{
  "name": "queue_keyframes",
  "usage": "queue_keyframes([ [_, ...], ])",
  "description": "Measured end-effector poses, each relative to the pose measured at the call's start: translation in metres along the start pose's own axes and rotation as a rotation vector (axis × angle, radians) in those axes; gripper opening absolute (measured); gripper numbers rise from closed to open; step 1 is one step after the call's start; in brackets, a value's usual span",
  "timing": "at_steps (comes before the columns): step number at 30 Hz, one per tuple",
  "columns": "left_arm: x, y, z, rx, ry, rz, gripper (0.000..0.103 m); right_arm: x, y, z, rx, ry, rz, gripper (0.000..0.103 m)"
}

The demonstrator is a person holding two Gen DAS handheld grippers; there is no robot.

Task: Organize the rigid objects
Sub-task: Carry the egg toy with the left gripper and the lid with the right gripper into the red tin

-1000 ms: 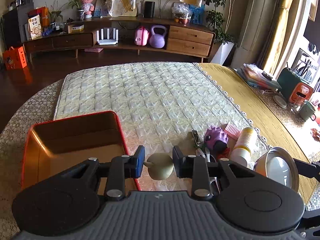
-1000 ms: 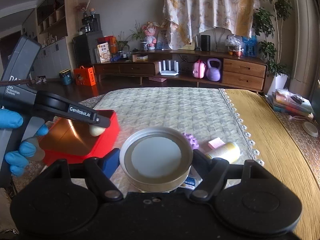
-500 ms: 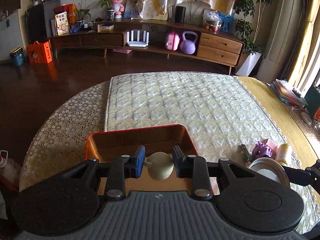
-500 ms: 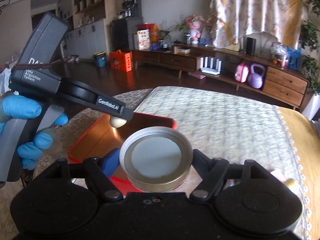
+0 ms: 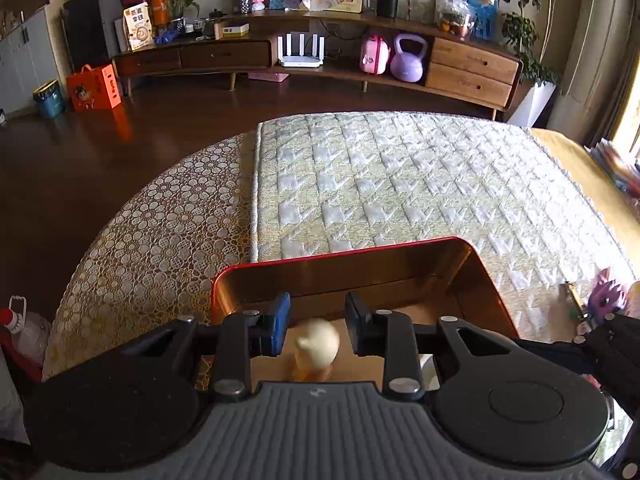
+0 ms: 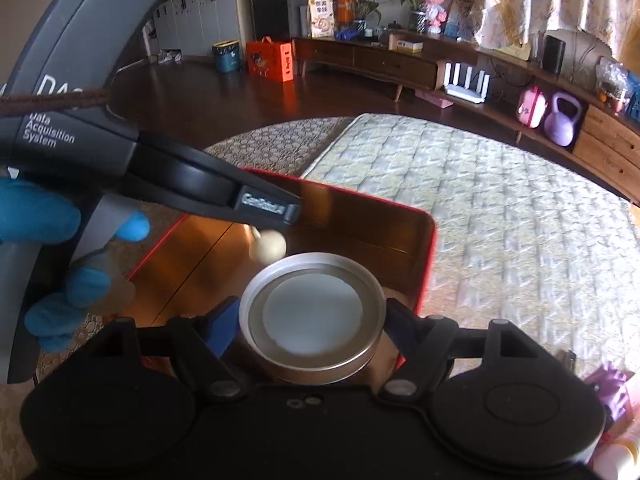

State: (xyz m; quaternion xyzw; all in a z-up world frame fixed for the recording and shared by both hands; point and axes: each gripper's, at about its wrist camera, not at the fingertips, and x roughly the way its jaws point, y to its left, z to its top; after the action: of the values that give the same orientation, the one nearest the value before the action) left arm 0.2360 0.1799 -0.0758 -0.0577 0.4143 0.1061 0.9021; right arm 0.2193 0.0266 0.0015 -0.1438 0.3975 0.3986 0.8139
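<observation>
Hanging released above the red metal box [image 5: 472,264], the left tool [image 5: 314,322] lets the cream round toy [image 5: 318,346] fall, which may bounce against the round silver tin [image 6: 312,316] grasped by the right tool [image 6: 312,332].

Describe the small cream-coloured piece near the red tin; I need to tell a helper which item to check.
Find the red tin box with the coppery inside on the quilted table cover. Over its floor, between the fingers of the left hand-held gripper, is the cream pear-shaped piece. Unlike the flat round metal lid nearby, it is small, rounded, with a stubby nub.
</observation>
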Motion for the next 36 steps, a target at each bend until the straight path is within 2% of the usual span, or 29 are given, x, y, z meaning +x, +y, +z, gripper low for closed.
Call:
queue_keyframes([
  [7, 0.015, 0.0, -0.001, 0.01, 0.021, -0.002, 0.03, 0.021, 0.017, -0.005, -0.059, 0.075, -0.009, 0.076],
  [11, 0.019, 0.002, -0.004, 0.005, 0.033, -0.001, 0.03, 0.022, 0.024, -0.009, -0.077, 0.076, -0.011, 0.077],
  [23, 0.006, 0.002, -0.011, -0.018, 0.039, -0.019, 0.03, -0.009, 0.006, -0.011, 0.003, 0.009, 0.019, 0.08],
  [29, -0.011, -0.004, -0.012, -0.021, 0.03, -0.032, 0.03, -0.024, -0.003, -0.009, 0.035, -0.023, 0.014, 0.082],
  [36, -0.04, -0.014, -0.016, -0.011, -0.001, -0.061, 0.03, -0.056, -0.013, -0.023, 0.094, -0.076, 0.008, 0.084],
])
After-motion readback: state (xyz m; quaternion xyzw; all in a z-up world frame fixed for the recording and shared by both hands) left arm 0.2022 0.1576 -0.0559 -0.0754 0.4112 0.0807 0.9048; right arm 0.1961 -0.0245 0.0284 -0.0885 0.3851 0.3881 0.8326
